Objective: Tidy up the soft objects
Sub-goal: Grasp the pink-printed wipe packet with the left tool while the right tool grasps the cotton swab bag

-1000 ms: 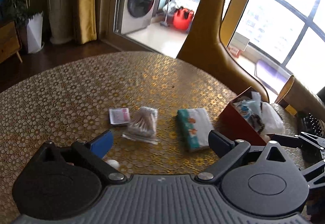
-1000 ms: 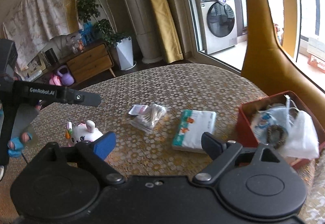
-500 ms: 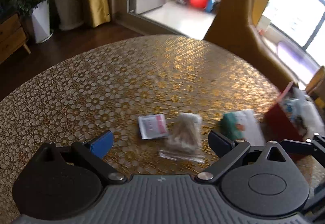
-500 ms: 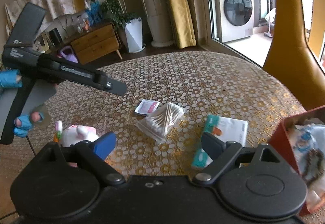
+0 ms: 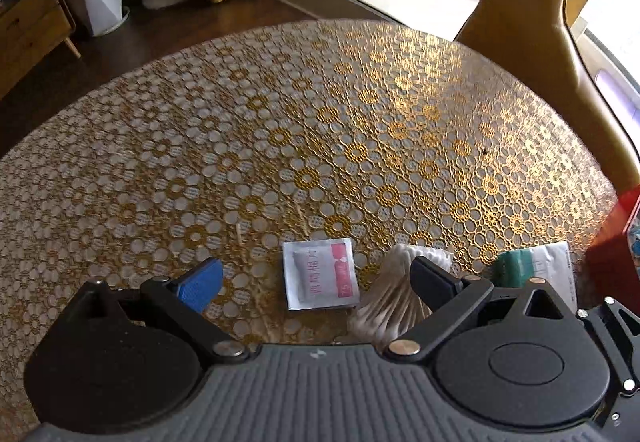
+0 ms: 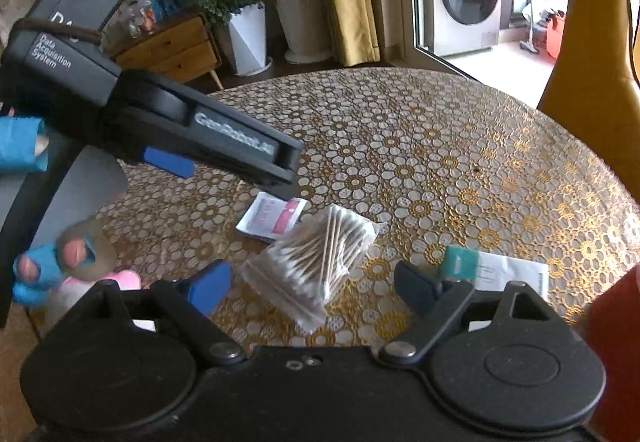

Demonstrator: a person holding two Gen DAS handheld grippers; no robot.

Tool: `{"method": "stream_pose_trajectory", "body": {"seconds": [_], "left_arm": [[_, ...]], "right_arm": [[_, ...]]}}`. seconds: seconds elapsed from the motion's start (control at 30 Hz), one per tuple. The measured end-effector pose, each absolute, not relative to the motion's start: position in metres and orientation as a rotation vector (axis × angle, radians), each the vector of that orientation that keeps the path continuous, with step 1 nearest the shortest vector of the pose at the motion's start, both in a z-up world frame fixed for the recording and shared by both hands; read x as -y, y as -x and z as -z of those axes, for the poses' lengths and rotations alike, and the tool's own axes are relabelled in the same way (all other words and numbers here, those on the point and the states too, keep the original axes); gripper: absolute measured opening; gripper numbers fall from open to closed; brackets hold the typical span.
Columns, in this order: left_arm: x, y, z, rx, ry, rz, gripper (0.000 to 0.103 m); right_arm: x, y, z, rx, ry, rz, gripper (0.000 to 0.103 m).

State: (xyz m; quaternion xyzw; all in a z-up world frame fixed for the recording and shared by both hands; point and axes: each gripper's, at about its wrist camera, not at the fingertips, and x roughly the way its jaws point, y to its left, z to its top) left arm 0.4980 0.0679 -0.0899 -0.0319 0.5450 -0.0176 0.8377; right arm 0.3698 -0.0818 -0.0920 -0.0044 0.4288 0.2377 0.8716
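Left wrist: left gripper (image 5: 316,276) fingers spread over sachet (image 5: 320,280).

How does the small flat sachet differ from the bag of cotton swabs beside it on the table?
The white-and-pink flat foil sachet is thin, opaque and printed; the clear plastic bag of wooden-stick cotton swabs is bulky and see-through. The sachet is the smaller. In the left wrist view the sachet lies between the open left tool's fingers, while one finger overlaps the bag. Both rest untouched on the gold floral lace tablecloth.

Red box (image 5: 616,242) cut off; toy (image 6: 124,278) part-hidden.
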Motion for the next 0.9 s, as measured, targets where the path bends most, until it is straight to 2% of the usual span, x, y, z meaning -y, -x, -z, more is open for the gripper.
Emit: {"method": "stream_pose_trajectory", "body": {"seconds": [0.7, 0.77, 0.83, 0.9], "left_arm": [[-0.074, -0.523, 0.145, -1.205, 0.073, -0.077, 0.100], [-0.073, -0.522, 0.148, -1.198, 0.066, -0.082, 0.097], [-0.070, -0.522, 0.153, -1.204, 0.072, -0.081, 0.088], [-0.070, -0.522, 0.154, -1.203, 0.074, -0.090, 0.087]], "right_arm": [[0.050, -0.401, 0.128, -0.948, 0.019, -0.434, 0.086], [0.048, -0.401, 0.129, -0.947, 0.027, -0.425, 0.085], [0.047, -0.402, 0.131, -0.941, 0.037, -0.422, 0.085], [0.047, -0.403, 0.132, -0.937, 0.039, -0.422, 0.084]]}}
